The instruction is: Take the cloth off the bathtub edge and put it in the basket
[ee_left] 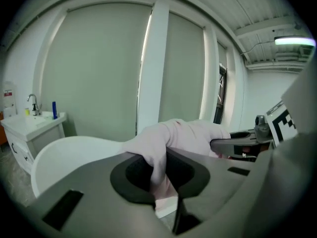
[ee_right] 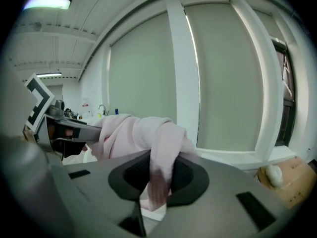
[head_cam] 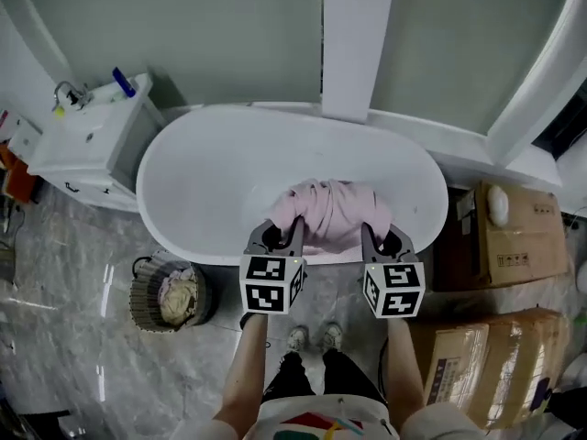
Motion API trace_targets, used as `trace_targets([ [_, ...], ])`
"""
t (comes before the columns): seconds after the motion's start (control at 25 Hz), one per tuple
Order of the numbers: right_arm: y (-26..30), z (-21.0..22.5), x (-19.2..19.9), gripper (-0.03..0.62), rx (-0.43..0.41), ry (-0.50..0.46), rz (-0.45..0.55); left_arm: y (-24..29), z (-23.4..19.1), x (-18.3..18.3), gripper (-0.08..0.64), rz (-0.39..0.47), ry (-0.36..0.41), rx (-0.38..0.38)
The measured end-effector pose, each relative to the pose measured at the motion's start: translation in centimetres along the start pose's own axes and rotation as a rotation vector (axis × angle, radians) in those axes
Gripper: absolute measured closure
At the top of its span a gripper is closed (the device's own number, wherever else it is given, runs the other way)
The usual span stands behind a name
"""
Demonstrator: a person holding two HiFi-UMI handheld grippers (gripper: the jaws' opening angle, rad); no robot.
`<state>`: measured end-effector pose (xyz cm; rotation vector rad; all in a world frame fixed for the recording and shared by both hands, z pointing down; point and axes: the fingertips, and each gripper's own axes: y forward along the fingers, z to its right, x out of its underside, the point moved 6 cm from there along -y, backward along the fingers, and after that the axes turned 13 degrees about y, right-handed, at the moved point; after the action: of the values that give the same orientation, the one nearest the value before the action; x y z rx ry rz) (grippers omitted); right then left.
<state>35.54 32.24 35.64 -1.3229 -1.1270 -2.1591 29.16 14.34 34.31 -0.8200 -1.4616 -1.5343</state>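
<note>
A pale pink cloth hangs bunched between my two grippers, lifted above the near rim of the white bathtub. My left gripper is shut on the cloth's left end, a fold pinched between the dark pads. My right gripper is shut on the cloth's right end in the same way. The round woven basket stands on the floor to the lower left of the tub, with a light bundle of cloth inside it.
A white vanity with a sink stands left of the tub. Cardboard boxes are stacked on the right. A white pillar rises behind the tub. The person's feet are on the marble floor just before the tub.
</note>
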Motion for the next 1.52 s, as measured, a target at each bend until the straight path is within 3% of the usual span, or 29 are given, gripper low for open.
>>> trace_targets([
  [0.16,-3.8,-1.9,-6.8,0.517,-0.032,-0.014,0.129,-4.1,-0.3,-7.4,0.489,0.108,0.037,-0.059],
  [0.32,-7.1,-3.2,-9.8,0.515,-0.082,-0.045,0.222,-8.1,0.5,-10.9,0.489,0.191,0.086,-0.114],
  [0.52,-9.1,-3.3,-9.9,0.517,-0.118,-0.063,0.263,-10.2,2.5,-11.3,0.489,0.23,0.101,-0.171],
  [1.16,-11.4,-0.6,-9.3,0.515,-0.21,-0.082,0.274,-10.2,7.0,-11.2,0.489,0.261,0.075,-0.205],
  [1.52,-10.7,-2.1,-9.0,0.515,-0.259,-0.089,0.277,-10.8,5.6,-10.1,0.489,0.254,0.065,-0.258],
])
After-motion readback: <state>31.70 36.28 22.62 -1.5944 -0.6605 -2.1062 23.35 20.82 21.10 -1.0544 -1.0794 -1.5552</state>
